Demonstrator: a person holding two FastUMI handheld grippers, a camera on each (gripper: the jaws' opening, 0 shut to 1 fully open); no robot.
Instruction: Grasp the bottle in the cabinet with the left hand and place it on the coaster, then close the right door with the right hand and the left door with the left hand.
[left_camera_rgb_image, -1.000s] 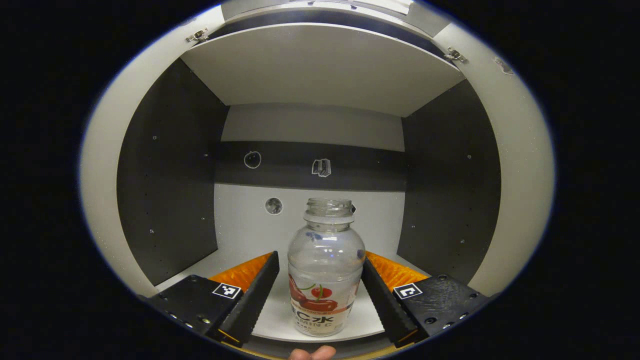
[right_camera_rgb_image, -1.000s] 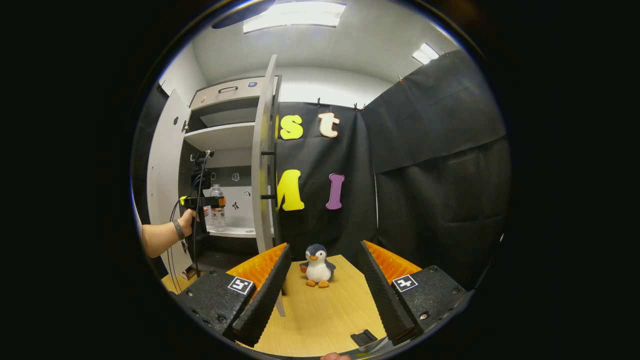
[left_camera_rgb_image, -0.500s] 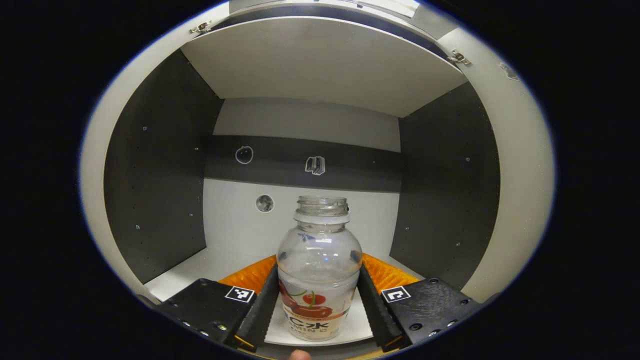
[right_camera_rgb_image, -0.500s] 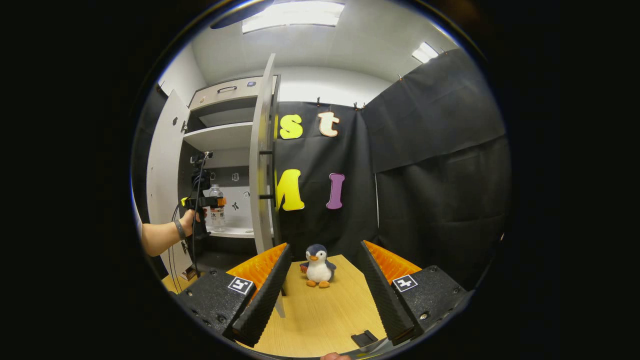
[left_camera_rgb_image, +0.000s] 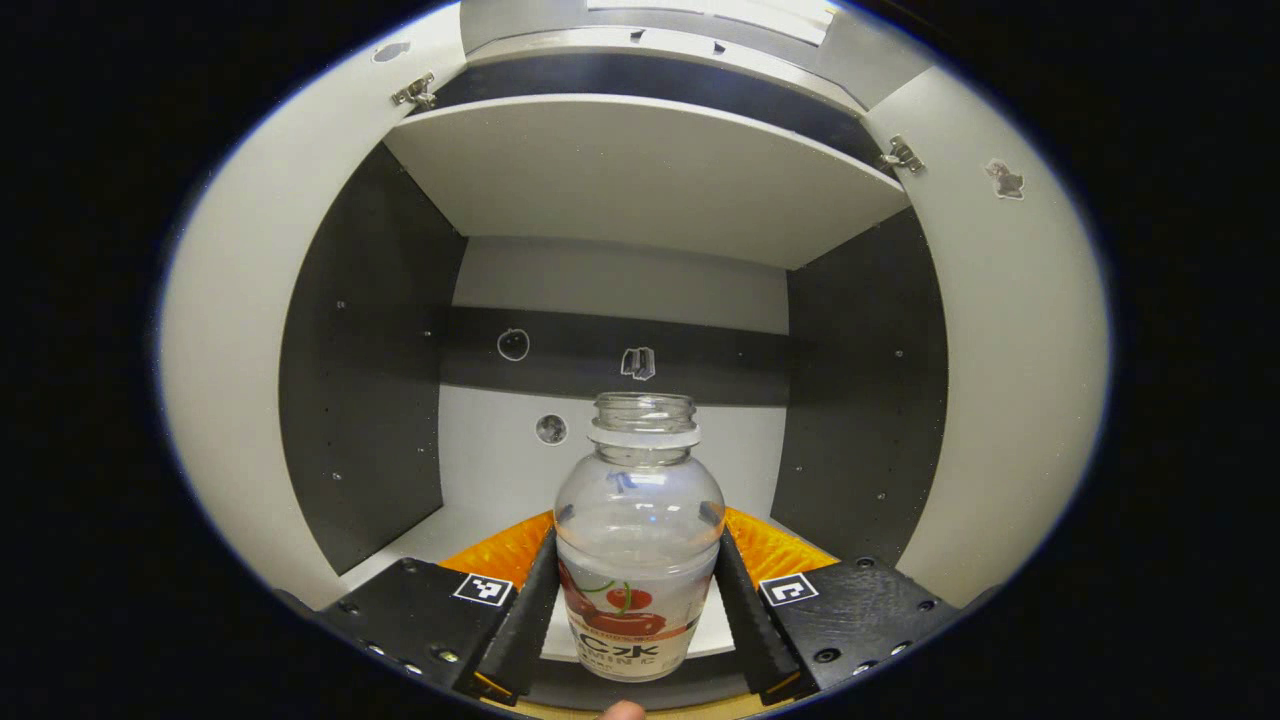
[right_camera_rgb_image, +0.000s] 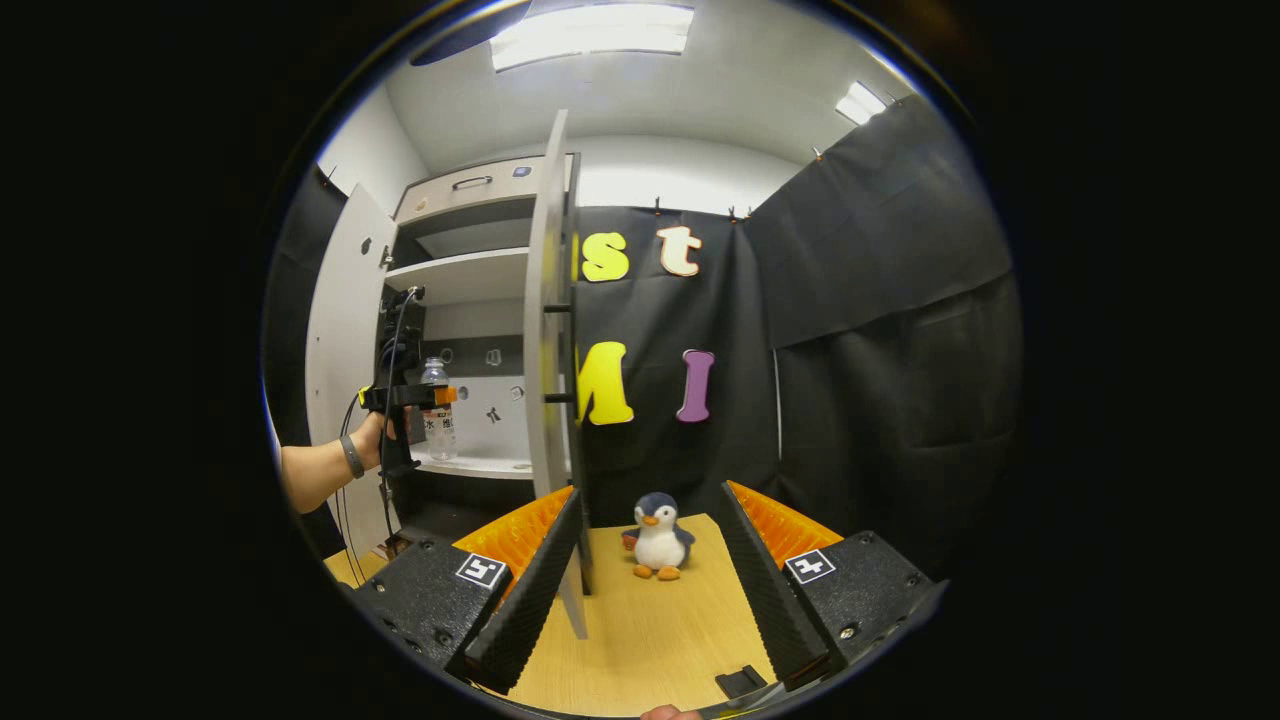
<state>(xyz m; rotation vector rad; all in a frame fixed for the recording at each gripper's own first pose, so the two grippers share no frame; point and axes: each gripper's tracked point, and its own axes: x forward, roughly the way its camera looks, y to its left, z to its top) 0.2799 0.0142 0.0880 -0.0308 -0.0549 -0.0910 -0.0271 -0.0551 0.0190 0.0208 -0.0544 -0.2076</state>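
A grey-and-white cabinet (left_camera_rgb_image: 620, 180) is standing open in a booth with black cloth walls, its lower white shelf (left_camera_rgb_image: 470, 520) showing behind the left gripper (left_camera_rgb_image: 636, 600). In the left gripper view, that gripper's black fingers (left_camera_rgb_image: 525, 625) are pressing against both sides of a clear, capless bottle (left_camera_rgb_image: 638, 560) with a cherry label — the bottle is sitting upright between them, at the front of the shelf; whether its base is touching the shelf or lifted just off it is hard to tell from here. Behind it, small stickers are dotting the back panel, and an upper shelf is spanning the cabinet overhead.

In the right gripper view, the right gripper (right_camera_rgb_image: 645, 600) is hovering with its jaws wide apart, holding nothing, above a wooden table (right_camera_rgb_image: 650, 640). A plush penguin (right_camera_rgb_image: 658, 535) is standing on the table just beyond the fingers. Farther left, a hand (right_camera_rgb_image: 372, 432) is holding the left gripper at the bottle inside the cabinet — the right door (right_camera_rgb_image: 548, 340) is swinging edge-on toward the camera, and the left door (right_camera_rgb_image: 340, 330) is standing open beyond the arm.
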